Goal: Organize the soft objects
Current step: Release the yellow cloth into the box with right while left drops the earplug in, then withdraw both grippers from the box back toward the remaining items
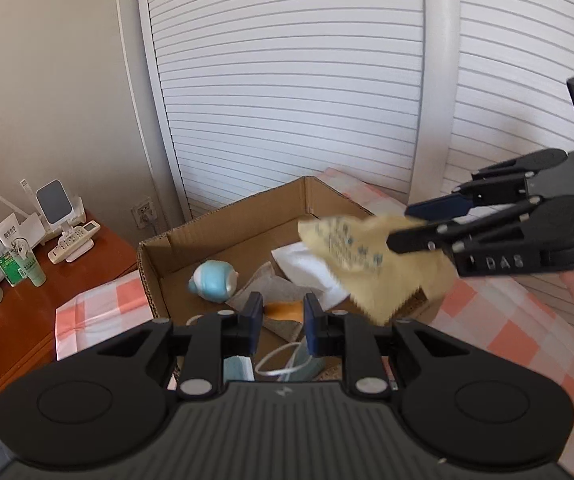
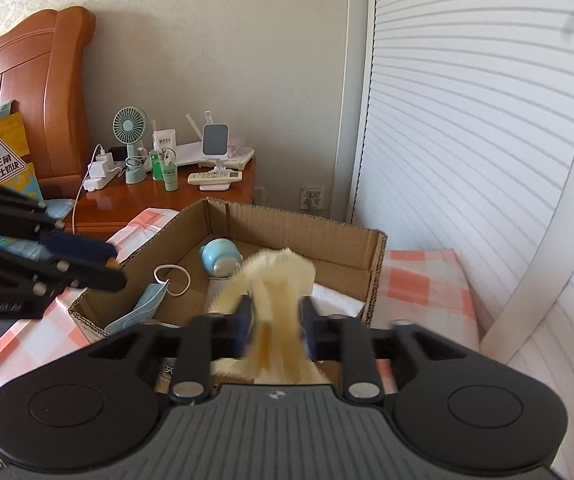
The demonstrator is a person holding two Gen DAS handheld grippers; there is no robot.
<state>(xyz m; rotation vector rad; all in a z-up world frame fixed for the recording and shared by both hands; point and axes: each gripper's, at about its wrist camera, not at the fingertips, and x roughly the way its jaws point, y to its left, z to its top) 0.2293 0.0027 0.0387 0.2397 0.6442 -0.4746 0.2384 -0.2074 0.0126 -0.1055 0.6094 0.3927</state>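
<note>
Open brown cardboard box [image 2: 299,228] ahead of right gripper [image 2: 275,322], jaws half open, blurred yellow cloth [image 2: 275,280] between; left gripper [image 1: 278,322] closed, empty. Cloth print illegible.

Daylight lit my room brightly and evenly, with soft shadows. The yellow cloth [image 2: 275,280] smeared with motion blur between my jaws; fisheye distortion bent the slatted doors [image 1: 287,80].
</note>
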